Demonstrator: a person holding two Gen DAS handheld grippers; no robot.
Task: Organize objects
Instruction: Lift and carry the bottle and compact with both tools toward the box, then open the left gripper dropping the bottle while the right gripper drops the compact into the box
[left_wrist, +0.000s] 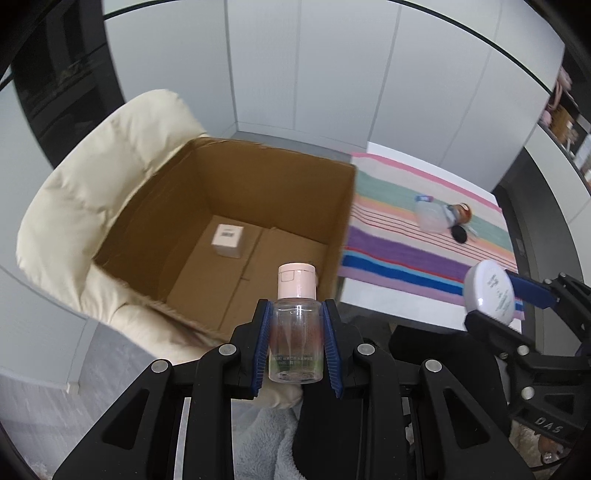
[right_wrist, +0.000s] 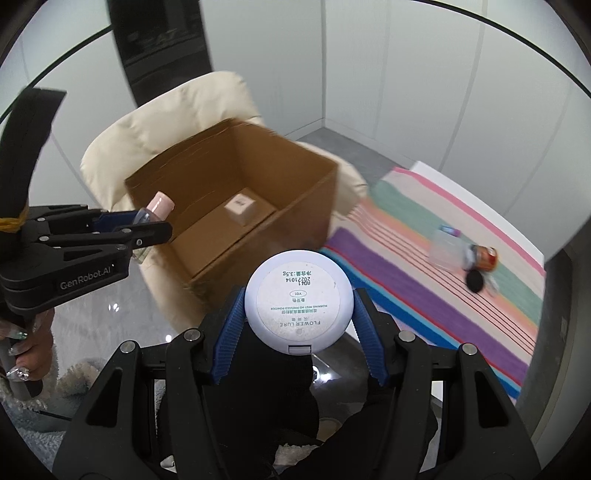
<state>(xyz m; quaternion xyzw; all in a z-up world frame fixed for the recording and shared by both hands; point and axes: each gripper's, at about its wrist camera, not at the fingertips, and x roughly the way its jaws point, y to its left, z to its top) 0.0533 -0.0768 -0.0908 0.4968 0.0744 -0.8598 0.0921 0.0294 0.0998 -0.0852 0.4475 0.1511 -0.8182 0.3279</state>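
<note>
My left gripper (left_wrist: 295, 317) is shut on a clear bottle (left_wrist: 295, 343) with a pink cap, held just before the near rim of an open cardboard box (left_wrist: 343, 221). The bottle also shows in the right wrist view (right_wrist: 155, 208). A small white carton (left_wrist: 228, 240) lies on the box floor. My right gripper (right_wrist: 299, 295) is shut on a round white compact (right_wrist: 299, 299), held near the box's right corner. The compact also shows in the left wrist view (left_wrist: 489, 293).
The box sits on a cream padded chair (left_wrist: 92, 192). To the right, a striped cloth (right_wrist: 424, 258) covers a white table and carries a clear container (right_wrist: 448, 249), an orange-topped item (right_wrist: 485, 258) and a black disc (right_wrist: 474, 280). Grey cabinet walls stand behind.
</note>
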